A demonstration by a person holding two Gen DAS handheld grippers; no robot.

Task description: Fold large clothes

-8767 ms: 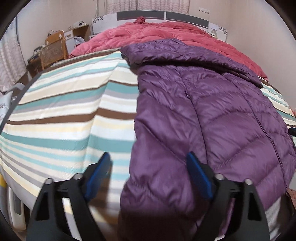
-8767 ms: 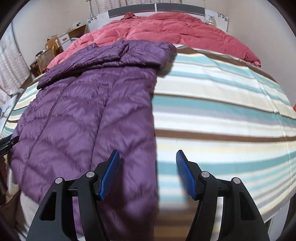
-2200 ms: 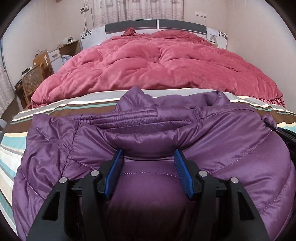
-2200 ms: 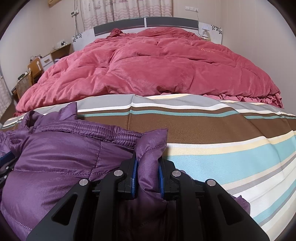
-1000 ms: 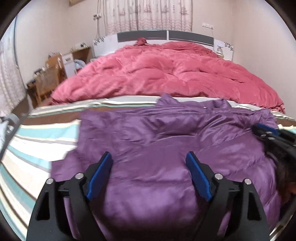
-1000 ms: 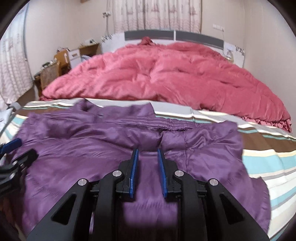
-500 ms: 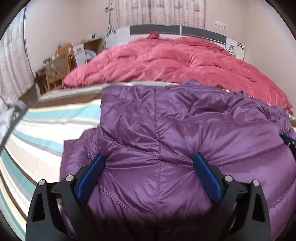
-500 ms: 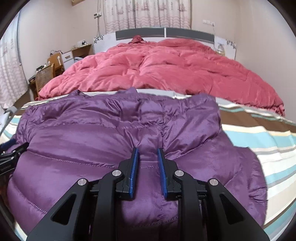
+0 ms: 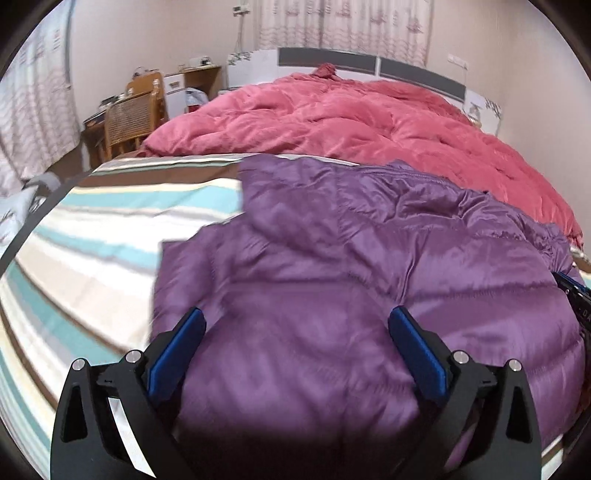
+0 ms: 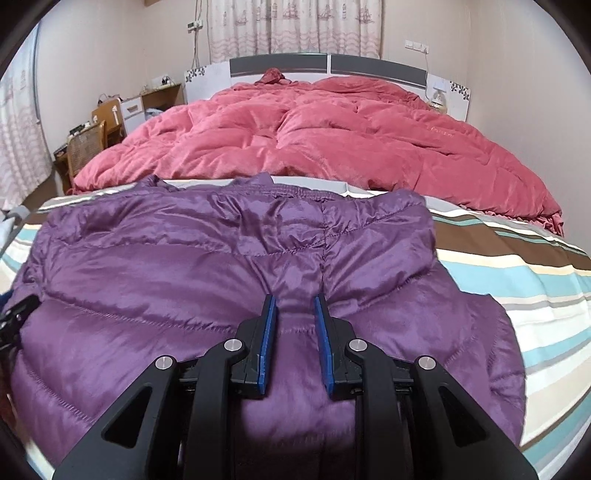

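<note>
Right wrist | purple puffer jacket folded, quilted, shiny | on striped sheet

A home bedroom: bed, red quilt, curtains.

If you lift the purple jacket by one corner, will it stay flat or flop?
Probably flop: the jacket already sags and creases over the bed. It looks puffy and quilted, so likely light for its size. Its shiny fabric may slip from the right gripper.

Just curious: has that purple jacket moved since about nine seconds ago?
Yes. The purple jacket was folded up toward the red quilt; its far edge now lies nearer it.
</note>
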